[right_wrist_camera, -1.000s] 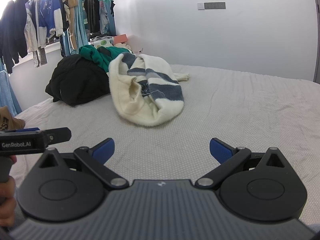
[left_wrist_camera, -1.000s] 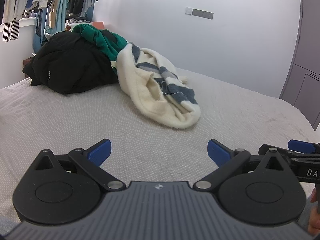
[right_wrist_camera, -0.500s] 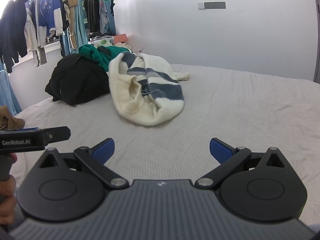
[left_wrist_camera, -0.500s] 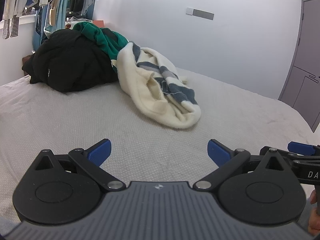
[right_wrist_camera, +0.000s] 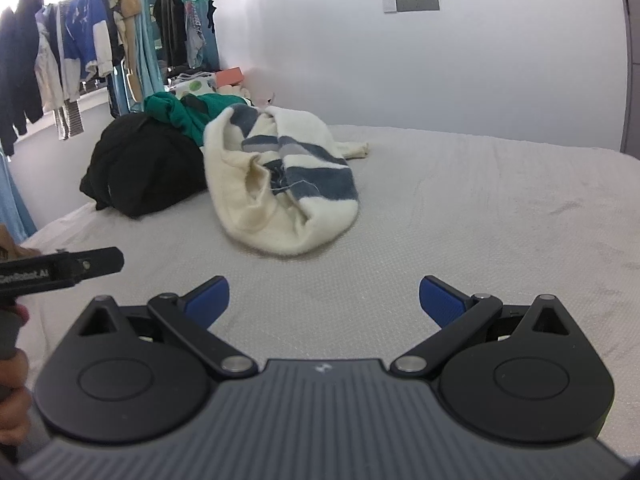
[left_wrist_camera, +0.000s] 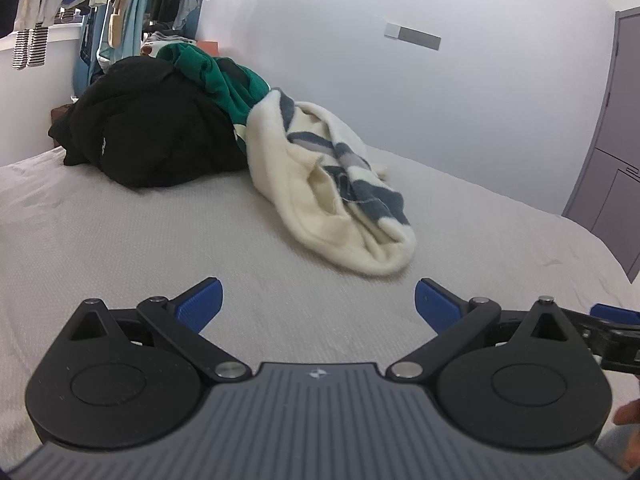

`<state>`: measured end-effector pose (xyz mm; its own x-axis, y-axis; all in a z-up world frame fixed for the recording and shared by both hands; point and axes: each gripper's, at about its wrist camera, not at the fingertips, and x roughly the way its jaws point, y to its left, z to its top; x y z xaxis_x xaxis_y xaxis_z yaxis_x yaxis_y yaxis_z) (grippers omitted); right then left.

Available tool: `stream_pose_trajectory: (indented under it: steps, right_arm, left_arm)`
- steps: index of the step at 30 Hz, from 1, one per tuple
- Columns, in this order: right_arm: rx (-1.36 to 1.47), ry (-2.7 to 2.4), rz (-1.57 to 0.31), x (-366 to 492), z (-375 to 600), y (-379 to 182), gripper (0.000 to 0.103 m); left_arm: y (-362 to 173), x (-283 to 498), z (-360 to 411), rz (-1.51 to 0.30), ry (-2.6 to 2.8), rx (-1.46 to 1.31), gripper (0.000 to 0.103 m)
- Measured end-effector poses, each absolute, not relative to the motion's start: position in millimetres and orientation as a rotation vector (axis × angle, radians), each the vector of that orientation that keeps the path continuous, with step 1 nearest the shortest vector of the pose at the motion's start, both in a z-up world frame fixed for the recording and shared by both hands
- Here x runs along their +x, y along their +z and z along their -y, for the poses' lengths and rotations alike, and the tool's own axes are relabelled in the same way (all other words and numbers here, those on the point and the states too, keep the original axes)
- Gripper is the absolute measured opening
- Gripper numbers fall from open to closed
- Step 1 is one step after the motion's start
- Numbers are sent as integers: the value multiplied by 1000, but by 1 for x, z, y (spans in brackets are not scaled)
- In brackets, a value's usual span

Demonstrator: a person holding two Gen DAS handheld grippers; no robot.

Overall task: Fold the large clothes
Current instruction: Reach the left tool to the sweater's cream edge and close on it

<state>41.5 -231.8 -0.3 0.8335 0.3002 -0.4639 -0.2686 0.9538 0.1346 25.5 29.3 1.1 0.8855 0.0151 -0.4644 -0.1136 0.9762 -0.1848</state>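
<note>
A cream sweater with blue-grey stripes (left_wrist_camera: 320, 196) lies crumpled on the grey bed (left_wrist_camera: 120, 248), ahead of both grippers; it also shows in the right wrist view (right_wrist_camera: 280, 196). A black garment (left_wrist_camera: 148, 128) and a green one (left_wrist_camera: 216, 76) are piled behind it to the left. My left gripper (left_wrist_camera: 319, 304) is open and empty, low over the bed, short of the sweater. My right gripper (right_wrist_camera: 324, 300) is open and empty, beside the left one.
Clothes hang on a rail (right_wrist_camera: 80, 40) at the far left beyond the bed. A white wall (right_wrist_camera: 440, 60) runs behind the bed and a grey door (left_wrist_camera: 612, 140) stands at the right. The left gripper's body (right_wrist_camera: 60, 268) shows at the right wrist view's left edge.
Both grippers have moved forward toward the sweater, which looks larger and nearer now. Both stay open.
</note>
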Motion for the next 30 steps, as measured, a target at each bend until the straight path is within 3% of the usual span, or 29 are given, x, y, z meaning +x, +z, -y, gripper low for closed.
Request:
stream_pose_trajectory:
  steps: [18, 22, 25, 30]
  right_arm:
    - [25, 501, -533, 109, 182, 1, 103]
    - [-10, 527, -549, 131, 161, -8, 93]
    - [-43, 540, -548, 147, 147, -17, 78]
    - [-17, 549, -542, 182, 135, -35, 77]
  left_arm:
    - [-13, 144, -84, -487, 86, -197, 103]
    - [-26, 180, -104, -495, 53, -252, 101]
    - [-40, 204, -117, -497, 47, -312, 95]
    - [-69, 243, -134, -531, -2, -412, 86]
